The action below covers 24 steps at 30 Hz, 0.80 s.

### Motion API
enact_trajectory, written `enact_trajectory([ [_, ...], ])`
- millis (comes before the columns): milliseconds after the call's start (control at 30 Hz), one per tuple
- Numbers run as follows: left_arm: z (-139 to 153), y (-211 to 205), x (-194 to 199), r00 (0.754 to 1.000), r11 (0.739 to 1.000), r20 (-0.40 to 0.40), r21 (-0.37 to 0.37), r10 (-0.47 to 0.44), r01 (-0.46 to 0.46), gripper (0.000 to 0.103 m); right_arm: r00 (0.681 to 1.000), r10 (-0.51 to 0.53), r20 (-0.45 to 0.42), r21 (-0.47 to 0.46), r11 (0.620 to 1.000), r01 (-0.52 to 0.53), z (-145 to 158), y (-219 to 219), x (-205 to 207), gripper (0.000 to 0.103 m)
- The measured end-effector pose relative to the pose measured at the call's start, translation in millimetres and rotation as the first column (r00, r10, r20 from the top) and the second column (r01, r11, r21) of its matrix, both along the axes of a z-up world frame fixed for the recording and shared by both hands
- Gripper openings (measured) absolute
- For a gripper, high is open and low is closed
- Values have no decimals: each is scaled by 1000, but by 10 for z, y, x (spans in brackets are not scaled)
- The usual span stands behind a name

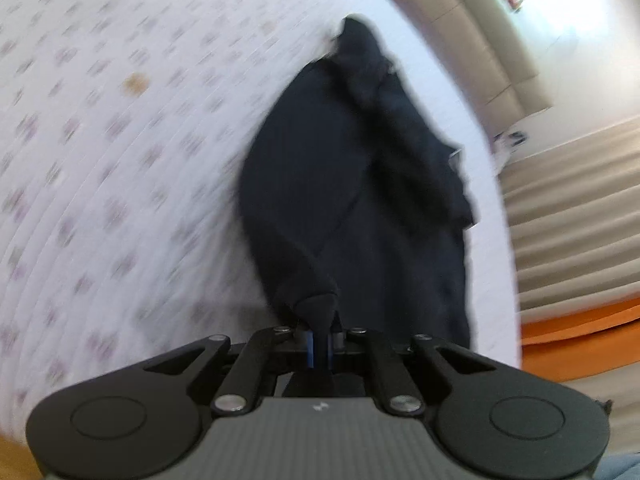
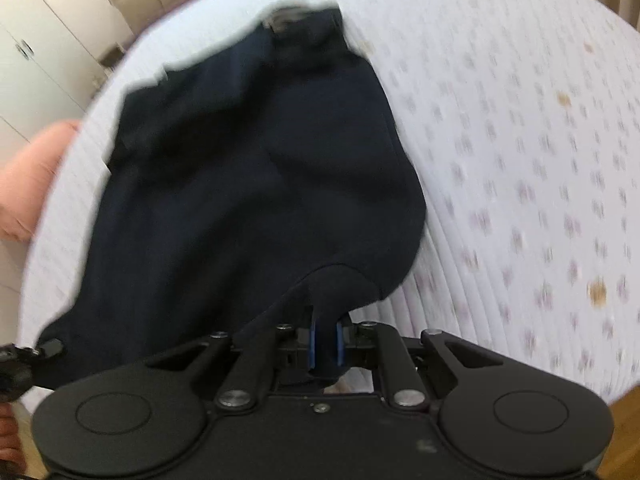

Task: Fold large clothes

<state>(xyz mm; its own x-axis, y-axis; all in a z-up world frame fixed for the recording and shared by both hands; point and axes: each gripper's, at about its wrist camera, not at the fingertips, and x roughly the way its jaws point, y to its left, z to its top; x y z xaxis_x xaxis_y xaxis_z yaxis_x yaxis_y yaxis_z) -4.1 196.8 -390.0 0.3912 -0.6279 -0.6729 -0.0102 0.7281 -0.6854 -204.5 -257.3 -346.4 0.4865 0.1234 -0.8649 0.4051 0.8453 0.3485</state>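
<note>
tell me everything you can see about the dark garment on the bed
The dark navy garment looks like soft, thick knit fabric, large and rumpled, with a bunched, fuzzy-looking part at its far end. It lies along the white patterned bed cover, close to that cover's edge. Its near edge is drawn up into two peaks: the left gripper is shut on one fold, the right gripper on another. Both views are blurred, so finer details cannot be told.

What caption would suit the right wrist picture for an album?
Right gripper shut on the near edge of a dark garment spread over a flower-print bed.
</note>
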Motion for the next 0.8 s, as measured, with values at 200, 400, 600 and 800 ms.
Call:
enact_trajectory([
  [200, 521, -263, 748, 983, 997, 180, -65, 42, -31, 6, 989, 7, 150, -35, 999, -2, 518, -218, 768, 12],
  [400, 599, -680, 1932, 950, 994, 293, -27, 106, -102, 15, 971, -46, 236, -90, 994, 69, 512, -694, 1847, 21],
  [600, 323, -838, 2408, 964, 990, 243, 65, 105, -124, 57, 987, -41, 153, -40, 998, 48, 183, -964, 2428, 76],
  [800, 201, -722, 2548, 975, 979, 219, 192, 28, -71, 61, 994, 56, 90, -100, 994, -47, -71, -1049, 2579, 78],
])
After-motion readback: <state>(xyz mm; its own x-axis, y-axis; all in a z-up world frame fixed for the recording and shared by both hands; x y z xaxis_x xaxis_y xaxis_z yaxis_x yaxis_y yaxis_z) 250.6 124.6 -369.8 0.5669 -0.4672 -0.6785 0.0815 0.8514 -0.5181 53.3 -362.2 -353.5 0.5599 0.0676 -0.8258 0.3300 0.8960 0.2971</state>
